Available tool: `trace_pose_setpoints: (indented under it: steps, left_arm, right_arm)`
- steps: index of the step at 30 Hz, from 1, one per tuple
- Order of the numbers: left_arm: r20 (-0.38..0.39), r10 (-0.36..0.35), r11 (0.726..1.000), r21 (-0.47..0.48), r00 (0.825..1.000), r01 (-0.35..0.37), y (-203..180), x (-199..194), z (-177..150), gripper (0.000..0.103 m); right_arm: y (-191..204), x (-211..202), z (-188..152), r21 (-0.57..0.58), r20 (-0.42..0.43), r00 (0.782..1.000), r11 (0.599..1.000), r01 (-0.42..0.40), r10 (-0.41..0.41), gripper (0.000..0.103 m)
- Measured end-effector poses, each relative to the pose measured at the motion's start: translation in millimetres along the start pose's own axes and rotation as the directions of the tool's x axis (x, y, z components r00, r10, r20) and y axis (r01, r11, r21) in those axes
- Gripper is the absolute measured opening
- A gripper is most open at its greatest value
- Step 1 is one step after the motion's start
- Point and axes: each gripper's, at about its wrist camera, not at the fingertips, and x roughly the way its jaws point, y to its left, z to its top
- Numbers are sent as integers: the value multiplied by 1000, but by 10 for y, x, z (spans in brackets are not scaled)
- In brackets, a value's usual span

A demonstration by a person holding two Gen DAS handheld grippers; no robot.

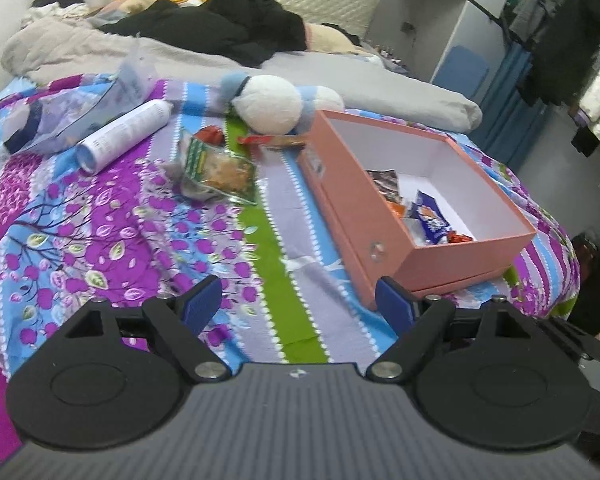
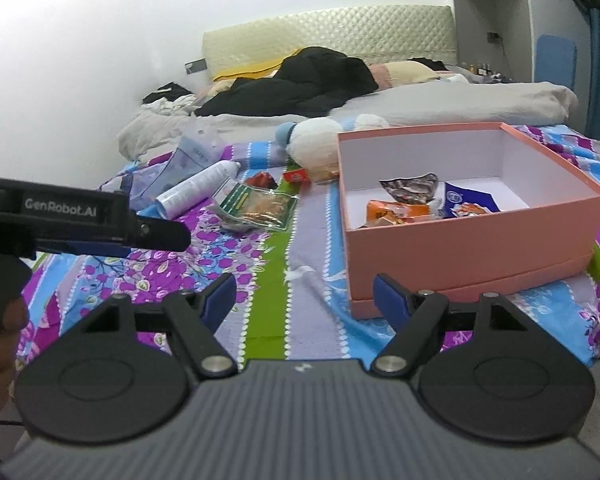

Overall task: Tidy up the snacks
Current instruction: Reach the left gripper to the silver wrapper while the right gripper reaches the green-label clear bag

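A pink cardboard box (image 1: 380,216) (image 2: 476,240) stands on the flowered bedspread and holds several snack packets (image 1: 424,220) (image 2: 420,204). Outside it lie a green-edged clear snack bag (image 1: 220,172) (image 2: 260,206), a small red packet (image 1: 210,134) (image 2: 262,180) and another red packet (image 1: 268,141) (image 2: 296,176) by the plush toy. My left gripper (image 1: 298,300) hangs open over the bedspread, near the box's front corner, nothing between its fingers. My right gripper (image 2: 304,296) is open too, in front of the box. The left gripper's side (image 2: 80,216) shows at the left of the right wrist view.
A white spray can (image 1: 124,134) (image 2: 198,190) and a clear plastic pouch (image 1: 80,108) (image 2: 184,164) lie left of the snacks. A white and blue plush toy (image 1: 276,100) (image 2: 320,144) sits behind them. Grey quilt and dark clothes (image 1: 228,28) fill the far bed. Clothes rack (image 1: 572,52) at right.
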Motion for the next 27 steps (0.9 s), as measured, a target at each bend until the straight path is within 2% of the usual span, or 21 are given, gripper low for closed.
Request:
trace_pose_setpoints:
  steps: [10, 17, 21, 25, 27]
  left_arm:
    - [-9, 61, 992, -113, 998, -62, 554, 360, 73, 87]
    - [-10, 88, 970, -225, 996, -88, 1106, 712, 180, 88]
    - [-1, 71, 952, -299, 998, -68, 1404, 938, 303, 88]
    - [33, 33, 943, -333, 999, -20, 1575, 1198, 497, 88]
    - [31, 20, 939, -343, 999, -8, 1619, 1373, 595, 87]
  right_arm:
    - [348, 290, 41, -131, -16, 997, 988, -79, 77, 76]
    - [570, 806, 109, -206, -42, 994, 972, -111, 105, 76]
    - [644, 1174, 119, -246, -50, 995, 965, -96, 86, 74]
    - [654, 1614, 185, -279, -67, 997, 958, -62, 45, 72]
    - [684, 1858, 211, -328, -67, 998, 944, -25, 3, 66]
